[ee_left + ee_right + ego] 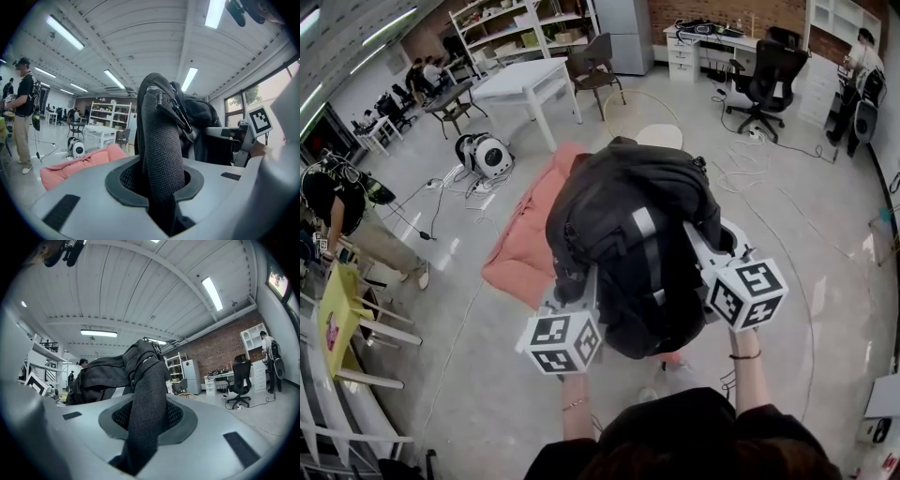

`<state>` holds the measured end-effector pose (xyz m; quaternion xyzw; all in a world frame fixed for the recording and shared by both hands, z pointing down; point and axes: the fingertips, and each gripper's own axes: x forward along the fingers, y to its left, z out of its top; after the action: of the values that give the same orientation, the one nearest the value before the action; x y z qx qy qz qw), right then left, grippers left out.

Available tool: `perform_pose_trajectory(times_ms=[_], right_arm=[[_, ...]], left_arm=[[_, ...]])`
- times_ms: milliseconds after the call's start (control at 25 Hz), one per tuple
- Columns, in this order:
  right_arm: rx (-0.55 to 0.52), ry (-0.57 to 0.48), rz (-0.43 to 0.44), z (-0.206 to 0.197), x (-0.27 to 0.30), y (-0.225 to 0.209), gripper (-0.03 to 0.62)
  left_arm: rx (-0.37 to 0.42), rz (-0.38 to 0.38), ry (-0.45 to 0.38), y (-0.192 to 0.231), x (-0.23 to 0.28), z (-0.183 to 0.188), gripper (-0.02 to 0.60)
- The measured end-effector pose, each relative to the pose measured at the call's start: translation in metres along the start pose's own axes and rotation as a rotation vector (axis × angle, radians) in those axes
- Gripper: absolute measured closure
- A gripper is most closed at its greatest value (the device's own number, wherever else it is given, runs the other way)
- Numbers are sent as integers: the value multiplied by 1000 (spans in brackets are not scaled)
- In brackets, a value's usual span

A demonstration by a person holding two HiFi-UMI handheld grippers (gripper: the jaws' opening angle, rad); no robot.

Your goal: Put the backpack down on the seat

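A black backpack [633, 234] hangs in the air, held up by its two mesh shoulder straps. My left gripper [579, 286] is shut on the left strap [161, 150], which runs up through the jaws in the left gripper view. My right gripper [705, 246] is shut on the other strap [145, 399] in the same way. Below and just left of the bag, a pink cushioned seat [525, 246] lies on the floor; it also shows low at the left as the pink seat [77, 161]. The bag hides the seat's right part.
A white table [525, 80] and chairs stand farther back. A black office chair [766, 75] is at the back right beside a desk. A person [337, 211] stands at the left near a yellow chair [337, 319]. Cables and a white round device [487, 155] lie on the floor.
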<state>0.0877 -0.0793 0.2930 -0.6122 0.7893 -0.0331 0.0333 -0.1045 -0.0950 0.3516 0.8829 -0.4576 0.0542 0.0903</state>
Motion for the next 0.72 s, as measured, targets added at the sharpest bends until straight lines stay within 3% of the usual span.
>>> perform_pose_trajectory(times_ms=[320,720], right_arm=[[41,63,98,-26,69,-49,510],[147,196,218,-76,153,-96,509]], left_arm=[[-48,104,29,15,67,-15,486],[-109,238,128,43,147,-43,486]])
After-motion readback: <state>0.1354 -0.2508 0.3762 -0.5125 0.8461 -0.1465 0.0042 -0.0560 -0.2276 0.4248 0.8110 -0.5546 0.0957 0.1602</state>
